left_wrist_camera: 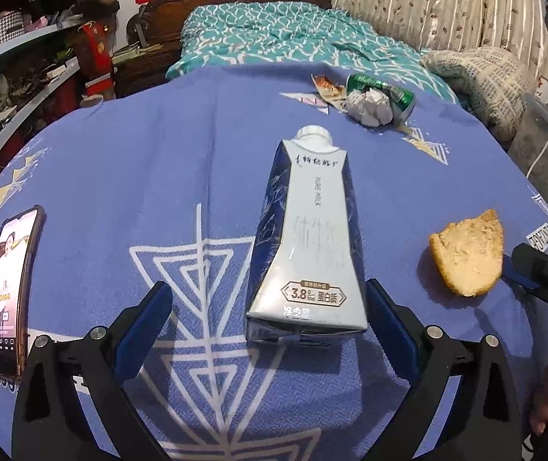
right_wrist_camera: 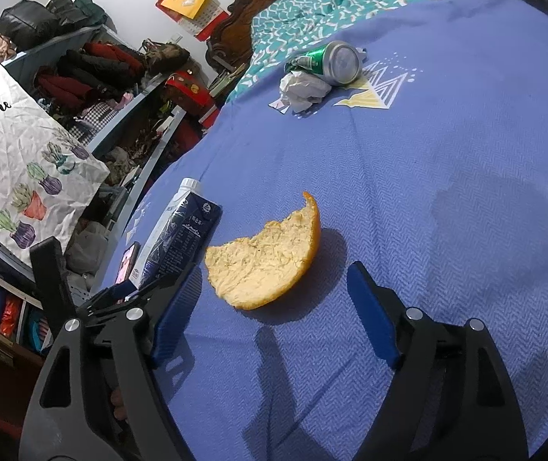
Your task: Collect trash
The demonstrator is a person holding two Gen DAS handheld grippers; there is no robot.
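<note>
left gripper [left_wrist_camera: 270,319] spread wide around the near end of a milk carton [left_wrist_camera: 306,238] lying flat on the blue cloth [left_wrist_camera: 139,153], right gripper [right_wrist_camera: 270,307] released just short of an orange peel [right_wrist_camera: 266,257], with crushed green can [right_wrist_camera: 329,62] and crumpled paper [right_wrist_camera: 303,90] together at the far edge.

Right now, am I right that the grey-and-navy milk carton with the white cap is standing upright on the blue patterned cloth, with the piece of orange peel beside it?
Not quite: the grey-and-navy milk carton is lying on its side on the blue patterned cloth, as the left wrist view shows. The piece of orange peel does lie beside it.
</note>
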